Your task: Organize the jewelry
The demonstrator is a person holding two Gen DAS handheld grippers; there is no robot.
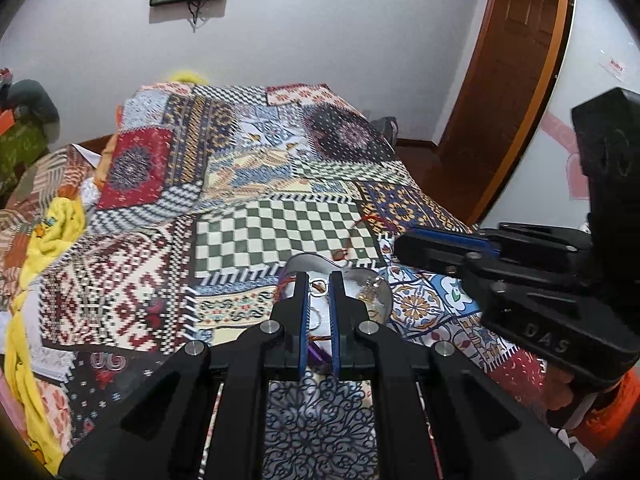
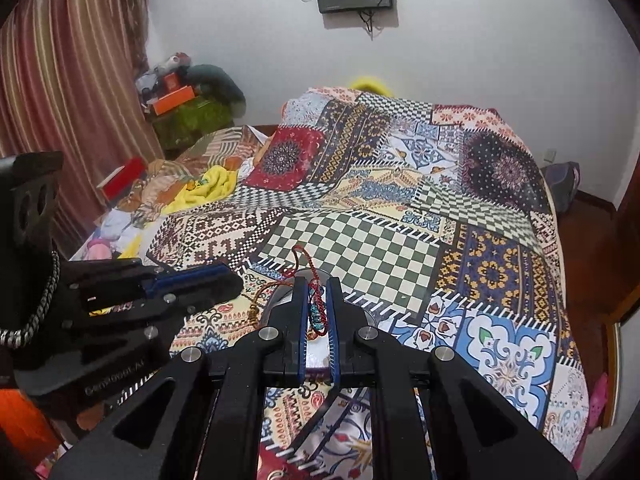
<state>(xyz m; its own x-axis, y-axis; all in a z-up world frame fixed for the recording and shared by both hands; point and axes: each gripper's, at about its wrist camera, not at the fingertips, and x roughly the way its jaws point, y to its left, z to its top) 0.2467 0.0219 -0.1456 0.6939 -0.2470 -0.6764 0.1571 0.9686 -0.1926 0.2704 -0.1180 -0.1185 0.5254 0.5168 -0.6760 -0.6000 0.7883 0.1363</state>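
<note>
Right gripper [image 2: 317,304] up close, jaws narrowed around a red-and-teal braided bracelet [image 2: 316,308], apparently pinching it above the clear dish [image 2: 280,294] on the patchwork bedspread [image 2: 500,272]. Looks like a drop-off; next, ease apart over the dish. Left gripper [image 1: 319,286] hovers slightly parted over that dish [image 1: 380,292], gold bits inside.

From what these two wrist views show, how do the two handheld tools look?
Both are matte black plastic with silver screws and blue finger pads. The left tool has a braided grey cord and pale lettering on its body. The right tool has "DAS" embossed on its side.
</note>
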